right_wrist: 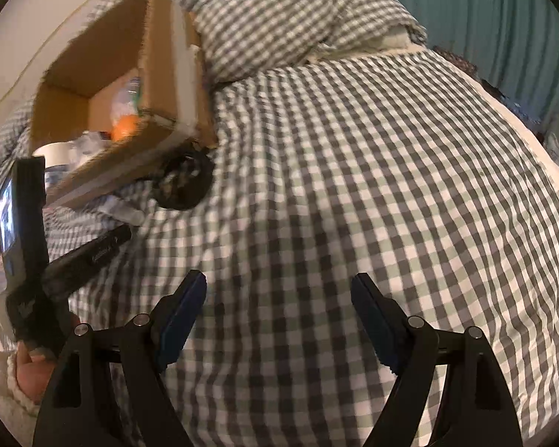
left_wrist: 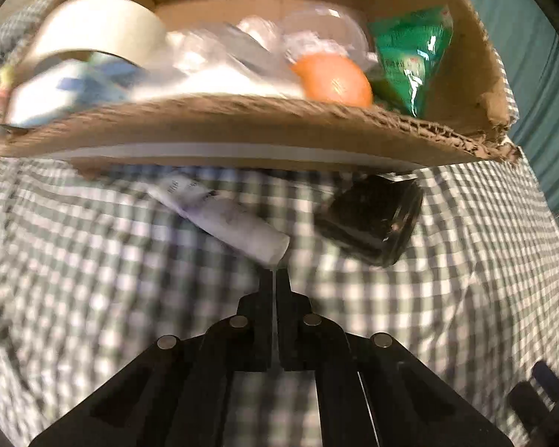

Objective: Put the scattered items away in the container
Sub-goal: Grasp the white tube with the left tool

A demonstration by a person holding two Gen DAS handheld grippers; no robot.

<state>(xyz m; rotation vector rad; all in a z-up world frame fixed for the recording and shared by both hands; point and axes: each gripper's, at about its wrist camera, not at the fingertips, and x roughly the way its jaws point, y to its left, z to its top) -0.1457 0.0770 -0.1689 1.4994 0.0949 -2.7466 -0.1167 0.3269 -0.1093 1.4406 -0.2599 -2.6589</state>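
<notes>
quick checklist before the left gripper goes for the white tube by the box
1. Left gripper open enough to take the tube: not ok, its jaws are nearly closed and empty.
2. White tube reachable: ok, it lies on the checkered bedspread just ahead of the fingertips.
3. Tube free of the dark glass jar: ok, a gap of cloth shows between them.
4. Cardboard box has room: cannot tell, the tape roll, orange ball and green packet already crowd it.
5. Right gripper out of the way: ok, open, empty, apart from the box.
</notes>
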